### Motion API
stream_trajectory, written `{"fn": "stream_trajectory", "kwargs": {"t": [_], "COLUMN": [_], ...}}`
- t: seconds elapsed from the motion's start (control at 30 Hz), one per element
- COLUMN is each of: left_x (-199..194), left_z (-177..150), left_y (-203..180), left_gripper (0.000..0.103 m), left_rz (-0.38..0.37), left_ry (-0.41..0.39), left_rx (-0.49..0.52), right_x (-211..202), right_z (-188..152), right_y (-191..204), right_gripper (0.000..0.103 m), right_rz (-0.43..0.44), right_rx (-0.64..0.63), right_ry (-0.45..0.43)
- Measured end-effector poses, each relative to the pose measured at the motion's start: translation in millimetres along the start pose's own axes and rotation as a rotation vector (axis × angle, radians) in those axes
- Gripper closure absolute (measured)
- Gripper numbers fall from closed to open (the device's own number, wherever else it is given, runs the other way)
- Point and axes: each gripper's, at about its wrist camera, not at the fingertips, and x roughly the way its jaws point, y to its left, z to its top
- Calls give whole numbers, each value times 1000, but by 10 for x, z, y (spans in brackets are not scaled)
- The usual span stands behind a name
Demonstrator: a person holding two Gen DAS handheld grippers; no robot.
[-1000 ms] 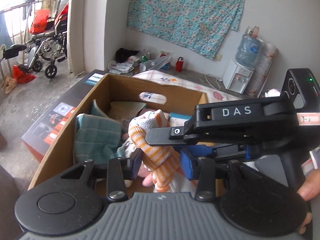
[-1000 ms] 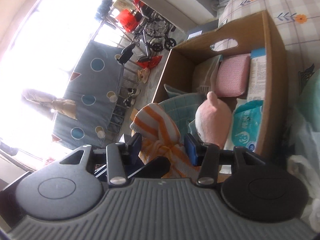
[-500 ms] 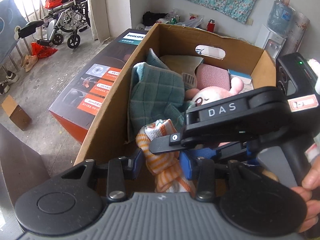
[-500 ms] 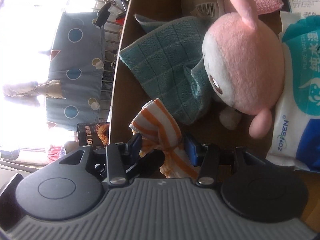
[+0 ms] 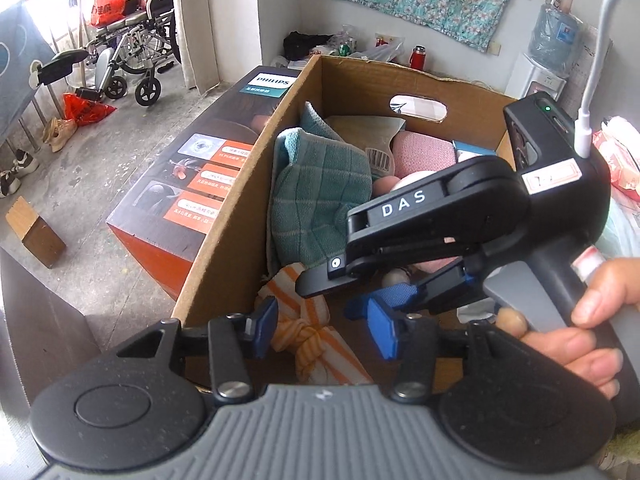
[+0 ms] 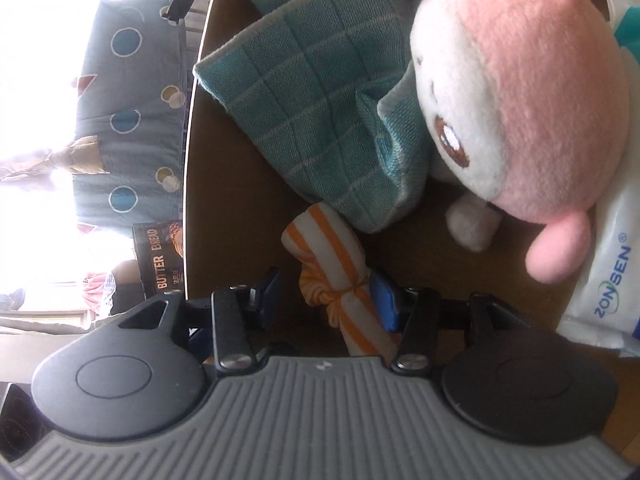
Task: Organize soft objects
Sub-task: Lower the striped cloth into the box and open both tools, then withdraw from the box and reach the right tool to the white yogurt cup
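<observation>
An orange-and-white striped cloth (image 5: 308,336), knotted in the middle, lies on the floor of the cardboard box (image 5: 224,248) in its near corner. My left gripper (image 5: 324,330) straddles it; its jaws are opening and neither blue pad presses the cloth. My right gripper (image 5: 340,292) comes in from the right, held by a hand (image 5: 580,336). In the right wrist view the striped cloth (image 6: 340,276) sits between the right gripper's (image 6: 326,296) pads. One pad (image 6: 382,300) touches the cloth and the other stands apart from it. The cloth's far end tucks under a teal checked cloth (image 6: 320,92).
The box also holds a pink plush toy (image 6: 520,92), a wipes pack (image 6: 600,272), the teal cloth (image 5: 316,196) and a pink cloth (image 5: 424,156). A dark Philips carton (image 5: 200,184) lies along the box's left side. A wheelchair (image 5: 132,56) stands far left.
Both grippers came down into the box with the striped cloth. The left jaws widened off it, and the cloth now rests on the box floor.
</observation>
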Motion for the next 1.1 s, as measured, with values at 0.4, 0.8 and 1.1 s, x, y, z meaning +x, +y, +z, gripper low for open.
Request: {"fn": "stream_trajectory", "kwargs": {"t": [0.4, 0.8, 1.1], "left_x": [-148, -532, -568], "left_z": [-69, -152, -309], "left_y": [-58, -782, -1803], "left_gripper": [44, 32, 31], "left_rz": [-45, -180, -392], "left_ry": [-34, -194, -273], "left_rx": [-28, 39, 158], "right_x": [12, -1545, -2853], "right_z": [-15, -578, -1377], "right_y": [-29, -29, -723], "right_gripper": [55, 48, 45], "right_rz": [60, 146, 1], "right_rx": [25, -158, -179], "right_ry": [-21, -390, -707]}}
